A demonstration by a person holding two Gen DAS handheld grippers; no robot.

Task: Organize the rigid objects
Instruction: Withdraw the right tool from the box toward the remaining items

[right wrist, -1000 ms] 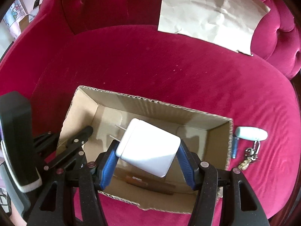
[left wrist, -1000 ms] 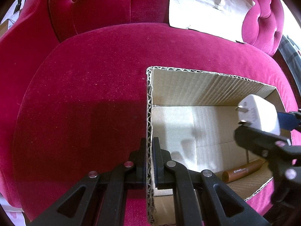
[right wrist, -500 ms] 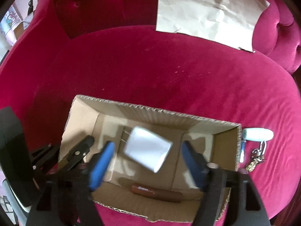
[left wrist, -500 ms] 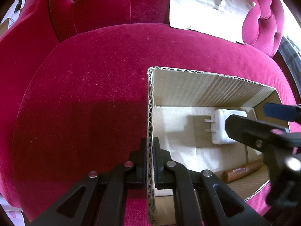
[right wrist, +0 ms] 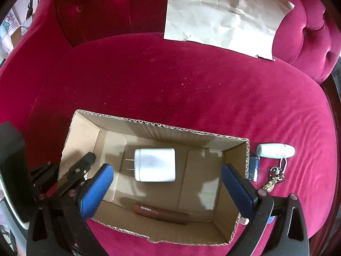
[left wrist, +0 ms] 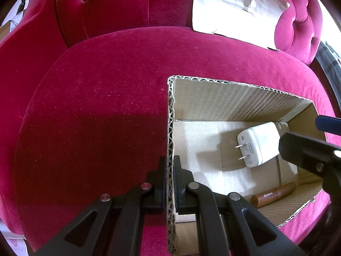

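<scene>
The black left gripper [left wrist: 169, 177] pinched the left wall of the open brown cardboard box [right wrist: 162, 125]. Inside lay a white two-pronged plug adapter [right wrist: 155, 167] and brown cylindrical tube [right wrist: 161, 212]. The blue-padded right gripper [right wrist: 166, 189] hovered spread wide, empty.

An open cardboard box [right wrist: 247, 160] sits on the seat at about 6 o'clock in the right wrist view, its corrugated rim raw and uneven. On its floor lies a white plug adapter [right wrist: 156, 167], flat on a broad side, its two metal prongs pointing toward 9 o'clock. A brown tube [right wrist: 161, 212] with pale lettering lies along the near wall at 6 o'clock, apart from the adapter. Outside the box, at 3 o'clock, a pale blue-white capsule [right wrist: 275, 150] lies on its side, a small blue item [right wrist: 253, 168] rests against the box wall, and a metal keychain [right wrist: 275, 178] lies just below the capsule.
</scene>
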